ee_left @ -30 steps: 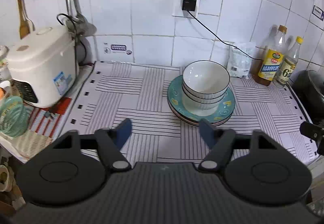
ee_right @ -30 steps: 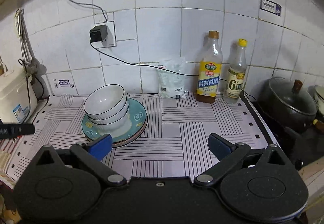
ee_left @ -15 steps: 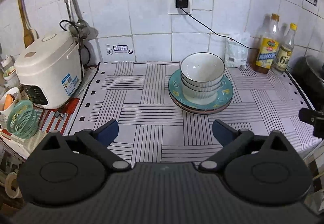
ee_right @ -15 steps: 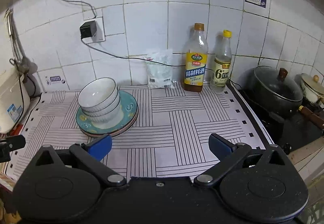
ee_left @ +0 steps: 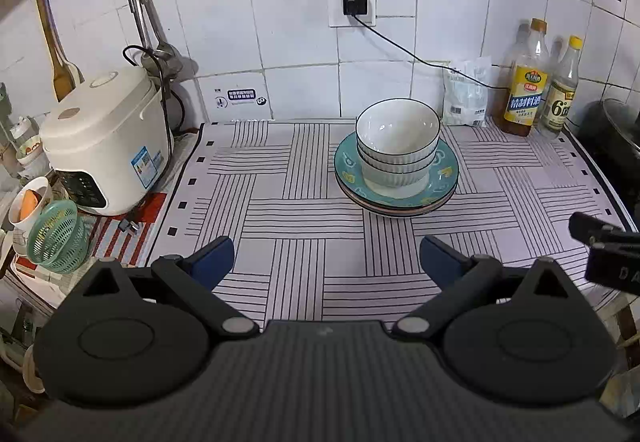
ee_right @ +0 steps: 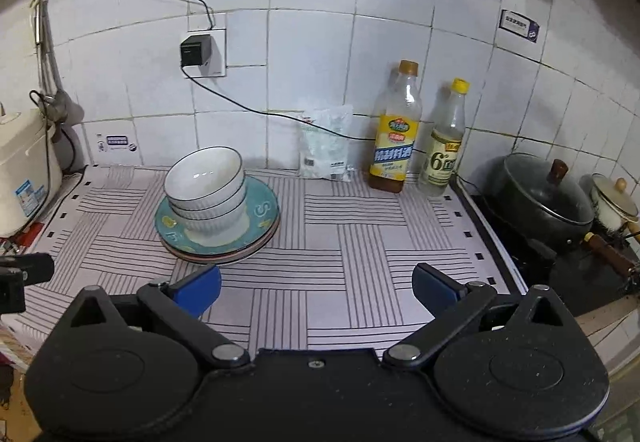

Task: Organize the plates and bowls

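Presently, the striped mat [ee_left: 304, 210] covers the countertop from the rice cooker [ee_left: 104, 138] at its left edge to the stove and black pot [ee_right: 540, 198] at its right edge. Toward the mat's back edge, nearer the middle than either side, stand the stacked plates [ee_left: 444, 182], a teal plate uppermost on at least one more beneath. Nested white bowls [ee_left: 398, 130], three as far as can be counted, sit upright on the teal plate, slightly toward its back. Two bottles [ee_right: 396, 138] and a small white packet [ee_right: 326, 142] line the back right corner against the tiled wall.

Left gripper [ee_left: 326, 256] hovers over the mat's front edge, jaws spread wide with nothing between them. Right gripper [ee_right: 316, 284] likewise stands wide and empty, over the front edge further right. Both are well apart from the crockery.

Judged from this arrangement, the gathering appears finished: plates in one pile, bowls nested on top. No loose dish shows elsewhere on the mat, so little or nothing seems left.
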